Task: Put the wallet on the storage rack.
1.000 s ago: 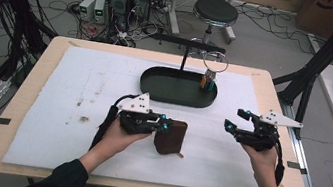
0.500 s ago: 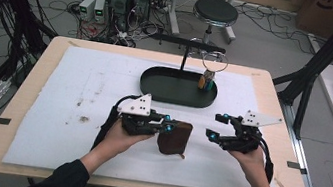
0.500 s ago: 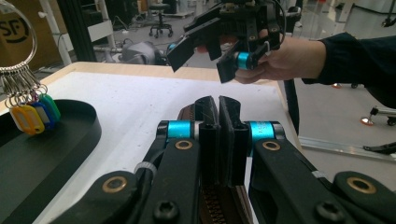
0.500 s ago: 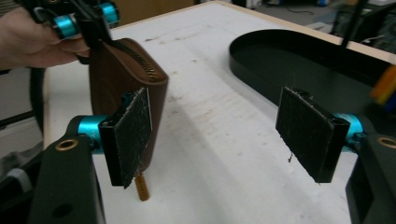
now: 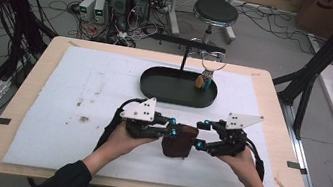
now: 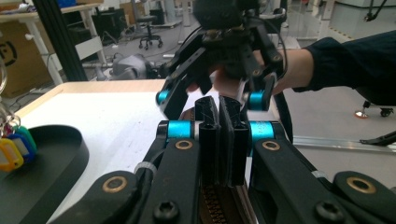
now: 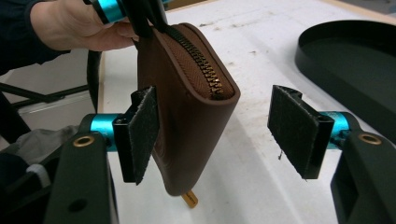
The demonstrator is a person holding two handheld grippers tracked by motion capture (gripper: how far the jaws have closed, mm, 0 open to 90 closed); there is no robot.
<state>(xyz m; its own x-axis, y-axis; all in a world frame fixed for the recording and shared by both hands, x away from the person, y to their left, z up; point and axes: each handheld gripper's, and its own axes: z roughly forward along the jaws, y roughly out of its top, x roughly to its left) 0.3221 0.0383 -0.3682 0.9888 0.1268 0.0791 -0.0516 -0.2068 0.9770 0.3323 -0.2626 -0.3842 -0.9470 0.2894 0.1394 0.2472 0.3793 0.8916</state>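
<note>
A brown leather zip wallet (image 5: 177, 147) hangs upright just above the white mat, near the table's front. My left gripper (image 5: 177, 131) is shut on its zipped top edge (image 6: 219, 207); its jaws (image 6: 219, 105) are pressed together there. My right gripper (image 5: 201, 134) faces it from the right, and its jaws have just been closing. In the right gripper view the wallet (image 7: 187, 107) stands between the right gripper's (image 7: 217, 133) pads: the left pad lies next to the leather, the right pad well clear. A gold zip pull (image 7: 189, 198) hangs below.
A black oval tray (image 5: 155, 89) lies at the back middle of the mat. A key ring with coloured tags (image 5: 204, 79) hangs over it from a black stand (image 5: 186, 51). Bare white mat stretches to the left.
My right gripper has moved left, up to the wallet, and now has the wallet between its jaws. The left gripper has kept its grip and shifted only slightly.
</note>
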